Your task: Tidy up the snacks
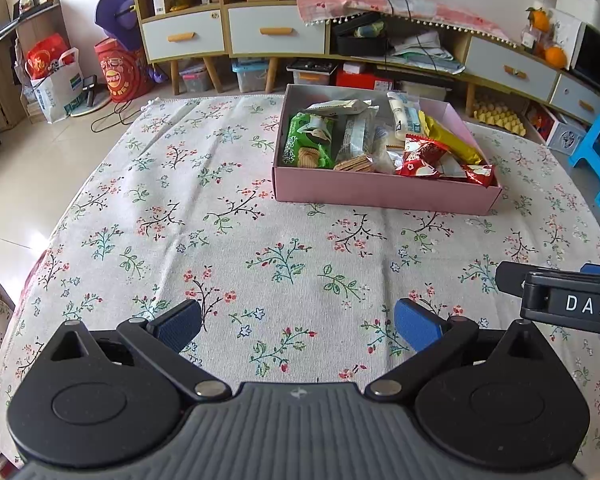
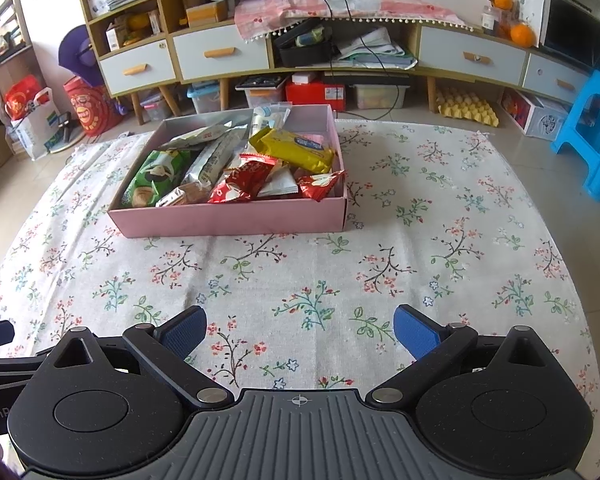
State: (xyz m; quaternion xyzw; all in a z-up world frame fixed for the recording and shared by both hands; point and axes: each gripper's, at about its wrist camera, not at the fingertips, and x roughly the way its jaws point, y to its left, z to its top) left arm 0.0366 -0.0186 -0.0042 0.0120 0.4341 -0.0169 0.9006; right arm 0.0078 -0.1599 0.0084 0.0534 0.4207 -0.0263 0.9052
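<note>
Left gripper [image 1: 298,326]: black matte body, two round black housings with a shallow circular disc recess each, triangular cut-out towers topped by a small silver pin. Angled black link arms with silver rivets at base and tip. Blue textured pads [image 1: 416,328] on the fingers, right pad brighter than the left. Grey ribbed centre grip with a small crosshair mark. Right gripper [image 2: 300,330]: same build, same blue ridged pads [image 2: 414,336], grey ribbed grip, clearer crosshair mark. Seen from the left wrist view, the right unit's side is black with white letters "DAS". Partial white "GenR" lettering at the right view's left edge.
</note>
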